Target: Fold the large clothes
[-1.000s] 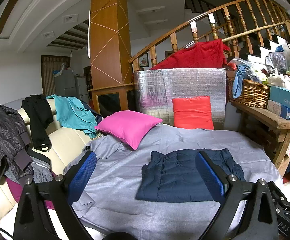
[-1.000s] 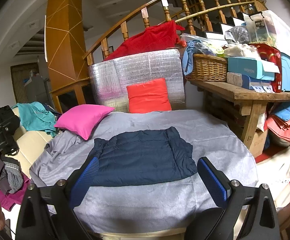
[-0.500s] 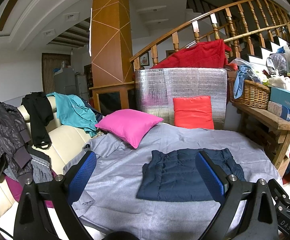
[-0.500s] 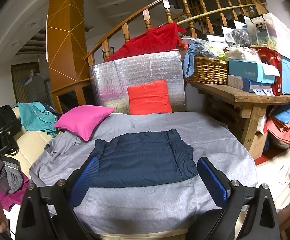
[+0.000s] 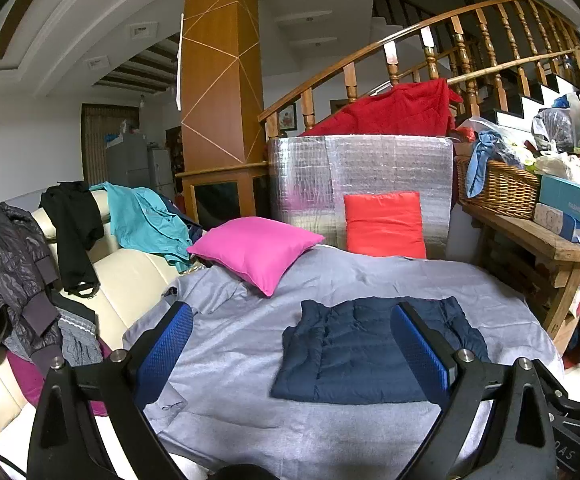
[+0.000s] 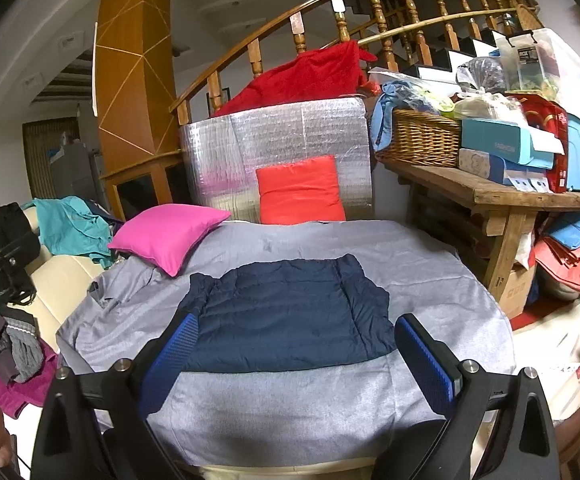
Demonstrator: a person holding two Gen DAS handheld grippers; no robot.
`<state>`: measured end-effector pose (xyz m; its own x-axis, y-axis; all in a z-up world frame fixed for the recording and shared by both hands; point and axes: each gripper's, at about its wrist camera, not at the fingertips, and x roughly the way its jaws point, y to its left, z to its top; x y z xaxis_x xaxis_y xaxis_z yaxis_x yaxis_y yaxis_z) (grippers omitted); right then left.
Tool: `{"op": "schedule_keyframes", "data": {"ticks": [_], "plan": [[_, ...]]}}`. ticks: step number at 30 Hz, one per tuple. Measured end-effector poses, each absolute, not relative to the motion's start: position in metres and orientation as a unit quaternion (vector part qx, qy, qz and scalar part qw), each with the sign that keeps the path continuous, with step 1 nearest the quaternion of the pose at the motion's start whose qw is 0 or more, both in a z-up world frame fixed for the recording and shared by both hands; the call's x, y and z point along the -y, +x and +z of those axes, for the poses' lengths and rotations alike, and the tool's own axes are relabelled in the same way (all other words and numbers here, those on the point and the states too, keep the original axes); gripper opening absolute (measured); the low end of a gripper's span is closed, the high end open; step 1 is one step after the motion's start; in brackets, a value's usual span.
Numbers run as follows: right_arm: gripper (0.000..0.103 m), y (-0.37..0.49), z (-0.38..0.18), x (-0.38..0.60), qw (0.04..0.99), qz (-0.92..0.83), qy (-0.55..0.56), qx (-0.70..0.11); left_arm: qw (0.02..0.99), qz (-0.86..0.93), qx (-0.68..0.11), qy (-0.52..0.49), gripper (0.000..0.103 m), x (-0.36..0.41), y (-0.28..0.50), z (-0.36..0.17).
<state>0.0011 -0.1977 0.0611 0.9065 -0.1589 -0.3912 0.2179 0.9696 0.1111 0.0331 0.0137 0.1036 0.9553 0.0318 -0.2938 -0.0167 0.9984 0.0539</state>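
Observation:
A navy quilted jacket (image 5: pixel 350 352) lies folded into a flat rectangle on the grey sheet (image 5: pixel 241 364) of the bed; it also shows in the right wrist view (image 6: pixel 290 320). My left gripper (image 5: pixel 290 348) is open and empty, held back above the near left part of the bed. My right gripper (image 6: pixel 292 354) is open and empty, above the near edge just short of the jacket. Neither touches the cloth.
A pink pillow (image 5: pixel 255 248) and a red cushion (image 5: pixel 384 224) lie at the bed's far end against a silver foil mat (image 5: pixel 362 168). Clothes hang over a cream sofa (image 5: pixel 129 276) on the left. A wooden bench (image 6: pixel 502 196) with a basket and boxes stands on the right.
Both views have shifted only slightly. The jacket lies as before and both grippers stay open.

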Motion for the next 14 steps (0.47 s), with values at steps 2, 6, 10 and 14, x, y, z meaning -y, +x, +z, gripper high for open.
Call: {"op": "schedule_keyframes", "data": {"ticks": [2, 6, 10, 14], "plan": [[0.100, 0.004, 0.061, 0.197, 0.973, -0.097, 0.075, -0.195, 0.988, 0.011, -0.150, 0.024, 0.099, -0.014, 0.035, 0.104], [0.100, 0.009, 0.061, 0.198, 0.973, -0.098, 0.075, -0.197, 0.988, 0.013, -0.153, 0.020, 0.099, -0.015, 0.041, 0.102], [0.100, 0.021, 0.061, 0.201, 0.971, -0.101, 0.075, -0.201, 0.988, 0.009, -0.152, 0.019, 0.099, -0.014, 0.050, 0.099], [0.100, 0.044, 0.062, 0.220, 0.969, -0.104, 0.085, -0.207, 0.984, -0.007, -0.176, 0.009, 0.099, -0.018, 0.082, 0.091]]}}
